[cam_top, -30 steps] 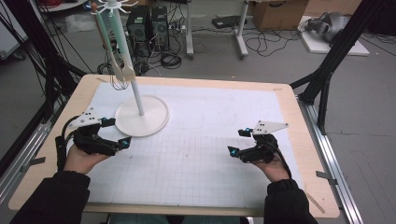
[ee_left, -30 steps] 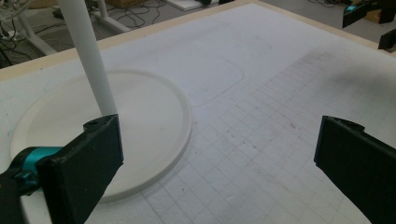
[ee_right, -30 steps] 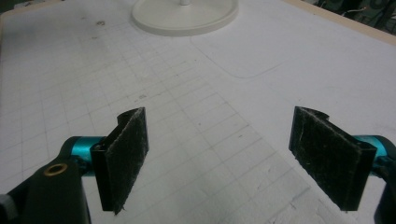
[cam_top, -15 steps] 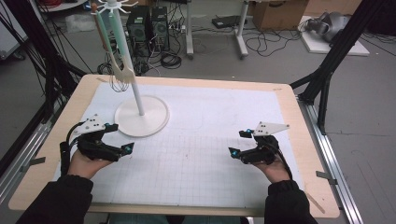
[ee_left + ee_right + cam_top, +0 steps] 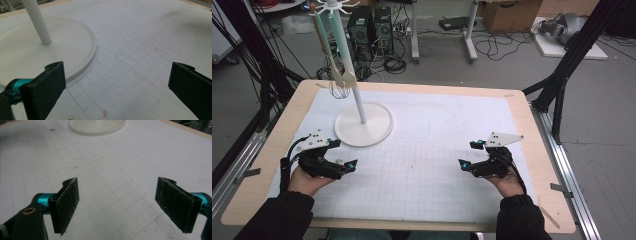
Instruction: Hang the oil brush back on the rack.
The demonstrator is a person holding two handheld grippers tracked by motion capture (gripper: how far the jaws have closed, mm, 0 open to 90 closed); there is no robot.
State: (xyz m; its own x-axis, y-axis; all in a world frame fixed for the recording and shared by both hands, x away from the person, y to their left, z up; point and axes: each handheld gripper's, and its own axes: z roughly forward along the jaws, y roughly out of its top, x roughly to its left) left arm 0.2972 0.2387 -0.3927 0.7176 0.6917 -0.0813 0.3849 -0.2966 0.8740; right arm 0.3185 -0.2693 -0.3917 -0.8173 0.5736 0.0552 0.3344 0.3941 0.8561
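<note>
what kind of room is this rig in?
Likely a robotics lab or workshop: a wooden table with a white gridded mat, black desktop computer towers and loose cables on the grey floor, black camera-frame struts.

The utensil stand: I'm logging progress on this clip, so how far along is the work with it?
Nothing looks done yet. The whisk and the spatula hang from the utensil stand. In hand: nothing; the left hand-held gripper and right hand-held gripper rest open and empty on the mat, the left beside the stand's base. Left, probably: all the handling of the utensils.
</note>
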